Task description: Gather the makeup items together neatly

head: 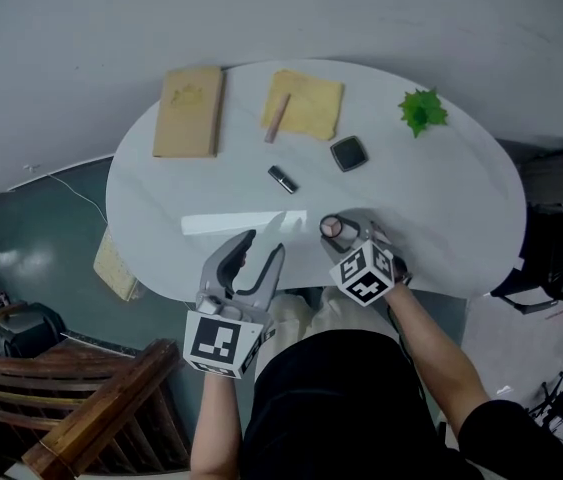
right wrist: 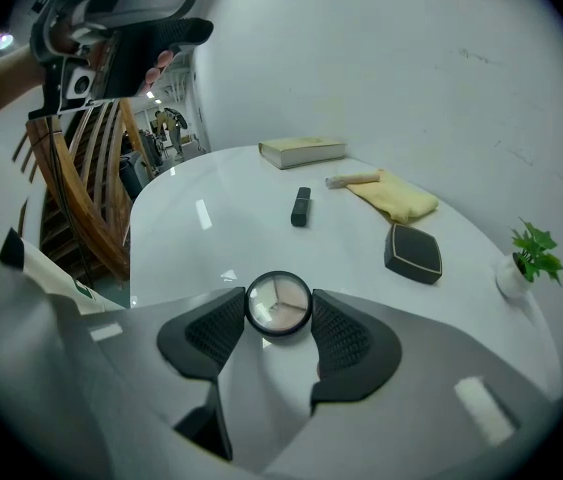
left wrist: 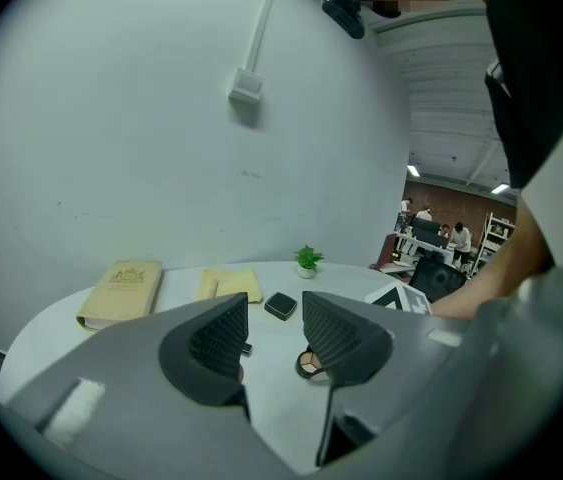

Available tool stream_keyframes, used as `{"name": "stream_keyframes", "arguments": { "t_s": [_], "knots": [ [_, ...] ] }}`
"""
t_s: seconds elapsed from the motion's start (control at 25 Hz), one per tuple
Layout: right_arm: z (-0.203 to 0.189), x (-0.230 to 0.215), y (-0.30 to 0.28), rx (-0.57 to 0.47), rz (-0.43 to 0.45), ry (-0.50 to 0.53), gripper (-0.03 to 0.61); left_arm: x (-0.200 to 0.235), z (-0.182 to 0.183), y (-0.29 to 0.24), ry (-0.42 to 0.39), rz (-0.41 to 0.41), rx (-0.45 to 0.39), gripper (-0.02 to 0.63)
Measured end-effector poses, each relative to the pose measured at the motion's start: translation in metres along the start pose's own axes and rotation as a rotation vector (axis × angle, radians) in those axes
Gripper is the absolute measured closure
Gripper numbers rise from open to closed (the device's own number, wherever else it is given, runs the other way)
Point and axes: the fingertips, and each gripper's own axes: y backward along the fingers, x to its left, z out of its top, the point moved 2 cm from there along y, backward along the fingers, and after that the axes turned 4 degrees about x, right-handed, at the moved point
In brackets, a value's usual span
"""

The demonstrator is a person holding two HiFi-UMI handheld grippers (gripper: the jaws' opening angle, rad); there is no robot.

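My right gripper (head: 347, 231) (right wrist: 279, 320) is shut on a round eyeshadow palette (head: 332, 227) (right wrist: 279, 303) (left wrist: 309, 364), which rests on the white table near its front edge. A black square compact (head: 349, 153) (right wrist: 413, 251) (left wrist: 281, 305) and a black lipstick (head: 282, 179) (right wrist: 301, 207) lie apart mid-table. A pinkish tube (head: 277, 118) (right wrist: 353, 179) lies on the yellow cloth's edge. My left gripper (head: 261, 256) (left wrist: 274, 320) hangs open over the table's near edge with nothing between its fingers.
A tan book (head: 189, 111) (left wrist: 121, 293) and a yellow cloth (head: 308, 103) (right wrist: 398, 197) lie at the table's far side. A small green plant (head: 422, 111) (right wrist: 531, 253) stands far right. A wooden chair (head: 81, 408) is at the near left, and a black chair (head: 551, 258) at the right.
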Motion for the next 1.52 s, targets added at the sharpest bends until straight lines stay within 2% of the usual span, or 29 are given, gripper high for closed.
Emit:
{"name": "stream_keyframes", "arguments": {
  "t_s": [0.16,0.56,0.88,1.16,1.52],
  "knots": [
    [0.002,-0.015,0.002,-0.011,-0.012,-0.003,0.362,-0.004,0.005,-0.009,-0.014,0.002,-0.017,0.443],
    [0.004,-0.036,-0.002,-0.018,-0.055,-0.053,0.362,0.006,-0.003,-0.017,-0.035,0.009,0.006,0.439],
    [0.002,-0.039,-0.009,0.005,-0.086,-0.049,0.36,0.019,-0.01,-0.025,-0.047,-0.022,0.032,0.425],
    [0.003,-0.037,-0.005,0.0,-0.074,-0.068,0.359,0.028,-0.015,-0.032,-0.066,-0.058,0.059,0.408],
    [0.008,-0.04,0.023,-0.066,-0.105,-0.157,0.36,0.041,-0.034,-0.062,-0.109,-0.098,0.116,0.365]
  ]
}}
